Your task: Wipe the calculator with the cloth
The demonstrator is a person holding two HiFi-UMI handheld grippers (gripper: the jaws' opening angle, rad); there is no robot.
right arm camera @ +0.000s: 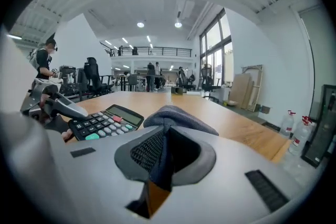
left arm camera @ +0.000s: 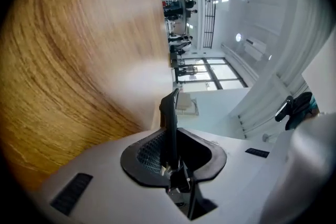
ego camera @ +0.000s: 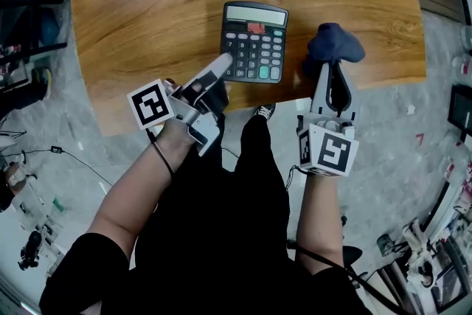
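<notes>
A black calculator (ego camera: 254, 40) lies on the wooden table (ego camera: 147, 4) close to its front edge. My left gripper (ego camera: 223, 61) reaches in from the lower left, and its jaws are shut on the calculator's near left corner. In the left gripper view the calculator (left arm camera: 169, 118) shows as a thin dark slab, edge-on between the jaws. My right gripper (ego camera: 330, 64) is just right of the calculator, shut on a bunched dark blue cloth (ego camera: 335, 43). In the right gripper view the cloth (right arm camera: 181, 117) bulges out of the jaws, with the calculator (right arm camera: 102, 120) to its left.
The table's front edge runs just under both grippers. The person's black-clad legs and a shoe (ego camera: 265, 111) are below it, over a grey floor with cables. Bottles (right arm camera: 294, 126) stand at the far right. Bare wood stretches behind the calculator.
</notes>
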